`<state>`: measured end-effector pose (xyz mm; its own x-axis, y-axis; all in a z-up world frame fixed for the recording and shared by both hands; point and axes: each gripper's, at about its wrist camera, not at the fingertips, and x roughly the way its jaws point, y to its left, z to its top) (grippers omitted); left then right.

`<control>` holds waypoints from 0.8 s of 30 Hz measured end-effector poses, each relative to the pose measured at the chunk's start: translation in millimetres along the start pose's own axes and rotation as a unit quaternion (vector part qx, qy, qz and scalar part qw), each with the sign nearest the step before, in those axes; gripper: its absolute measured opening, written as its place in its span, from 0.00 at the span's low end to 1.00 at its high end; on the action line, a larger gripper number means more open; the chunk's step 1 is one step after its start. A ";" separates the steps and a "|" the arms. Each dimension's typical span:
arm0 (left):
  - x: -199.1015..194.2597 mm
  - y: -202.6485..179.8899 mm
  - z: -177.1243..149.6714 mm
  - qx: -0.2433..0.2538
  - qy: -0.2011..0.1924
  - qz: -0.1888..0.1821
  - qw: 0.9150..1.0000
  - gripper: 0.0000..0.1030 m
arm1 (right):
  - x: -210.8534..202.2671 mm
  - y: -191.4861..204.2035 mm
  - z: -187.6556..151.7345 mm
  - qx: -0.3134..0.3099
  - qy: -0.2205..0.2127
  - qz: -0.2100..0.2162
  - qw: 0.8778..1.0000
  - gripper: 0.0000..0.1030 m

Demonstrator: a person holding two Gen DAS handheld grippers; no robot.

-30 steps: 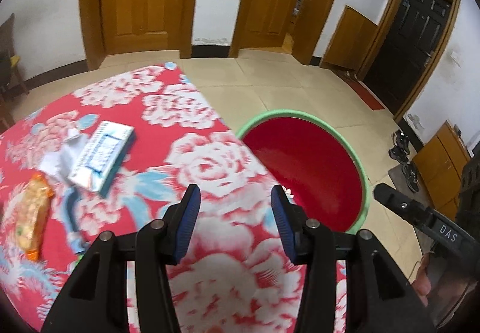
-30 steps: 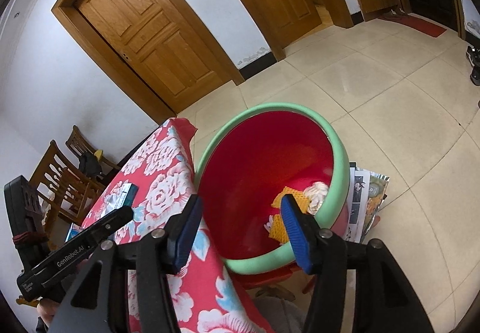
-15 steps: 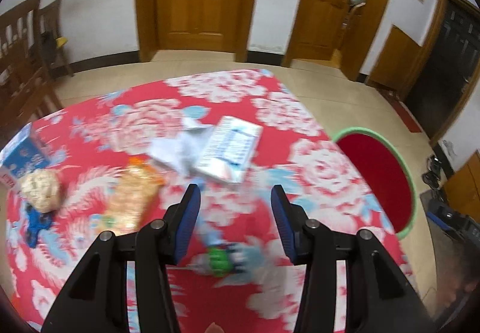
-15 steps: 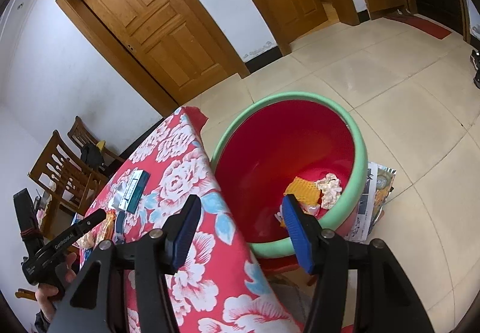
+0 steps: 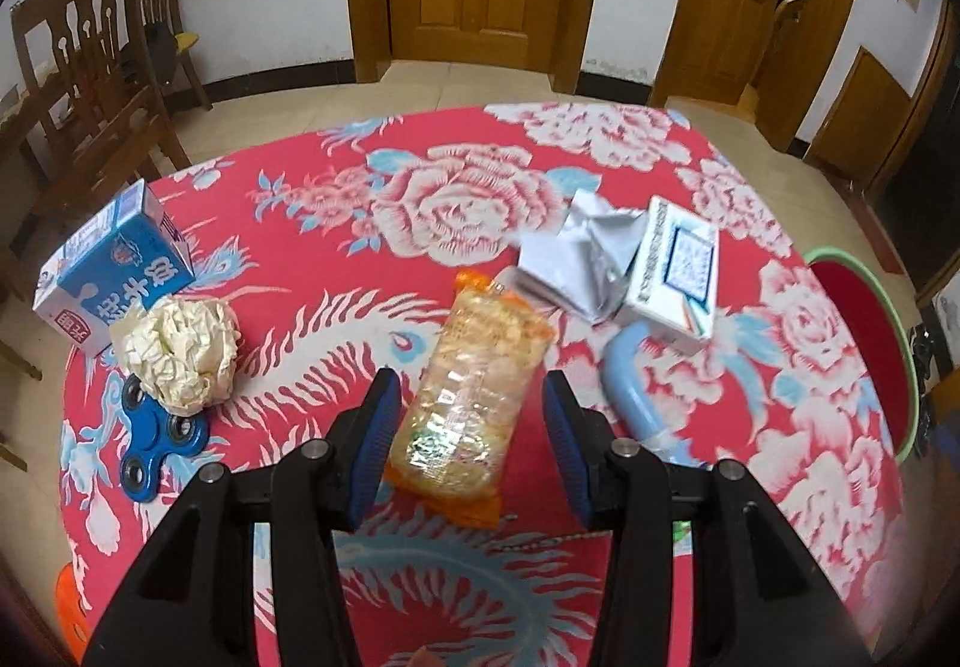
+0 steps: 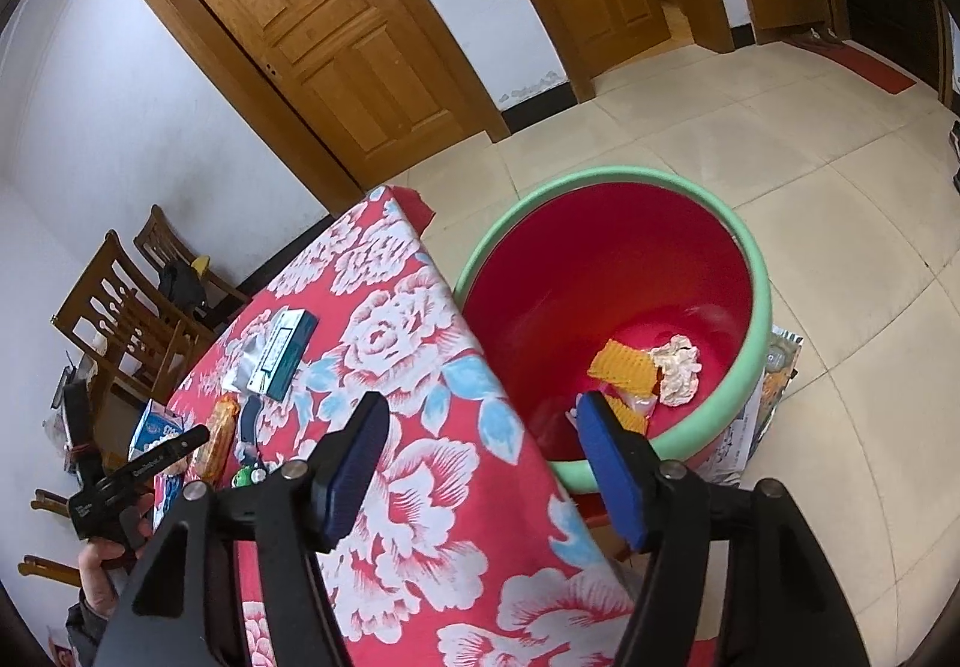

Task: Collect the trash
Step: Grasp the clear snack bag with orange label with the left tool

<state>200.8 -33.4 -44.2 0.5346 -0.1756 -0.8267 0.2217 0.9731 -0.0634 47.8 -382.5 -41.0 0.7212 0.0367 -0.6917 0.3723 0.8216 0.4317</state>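
My left gripper (image 5: pixel 471 442) is open, its blue pads on either side of the near end of an orange snack packet (image 5: pixel 474 397) lying on the red floral tablecloth (image 5: pixel 360 223). Around it lie a crumpled paper ball (image 5: pixel 177 352), a blue milk carton (image 5: pixel 114 268), crumpled silver foil (image 5: pixel 576 259) and a white box (image 5: pixel 675 277). My right gripper (image 6: pixel 480 463) is open and empty, over the table's edge next to the red bin with a green rim (image 6: pixel 612 175). The bin holds an orange wrapper (image 6: pixel 621 367) and a paper wad (image 6: pixel 678 370).
A blue fidget spinner (image 5: pixel 159 439) and a light-blue curved object (image 5: pixel 630 385) lie on the cloth. Wooden chairs (image 5: pixel 84 84) stand at the far left. The bin also shows at the table's right edge (image 5: pixel 888 307). Papers (image 6: pixel 774 385) lie on the floor beside the bin.
My left gripper swung from over the bin leftwards to the table's middle and came down around the orange packet. My right gripper drew back a little from the bin.
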 end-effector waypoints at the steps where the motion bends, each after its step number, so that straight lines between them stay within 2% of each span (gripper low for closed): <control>1: 2.8 0.4 -1.3 0.000 0.003 -0.002 1.000 0.47 | 0.7 2.3 -0.4 -0.002 0.001 -0.001 1.000 0.66; 12: 19.2 3.2 -4.3 -0.010 0.003 0.004 1.000 0.47 | 17.5 36.9 -1.8 -0.039 0.023 0.008 0.999 0.68; 14: 24.9 5.4 -4.5 -0.021 0.012 0.006 1.000 0.47 | 22.7 45.5 -2.0 -0.046 0.029 0.013 0.998 0.68; 18: 25.3 6.0 -4.6 -0.024 0.002 0.012 1.000 0.47 | 33.5 67.2 -2.2 -0.068 0.042 0.021 0.997 0.68; 20: 24.2 7.9 -5.4 -0.029 -0.004 0.005 1.000 0.37 | 37.5 76.7 -3.4 -0.078 0.046 0.024 0.996 0.68; 24: 18.2 14.7 -9.9 -0.050 -0.011 -0.017 0.999 0.37 | 47.3 99.4 -8.4 -0.098 0.056 0.033 0.993 0.68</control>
<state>205.8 -20.8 -65.7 0.5466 -0.2103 -0.8105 0.1583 0.9765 -0.1465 113.9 -294.3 -35.7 0.6661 0.1478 -0.7310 0.1973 0.9103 0.3638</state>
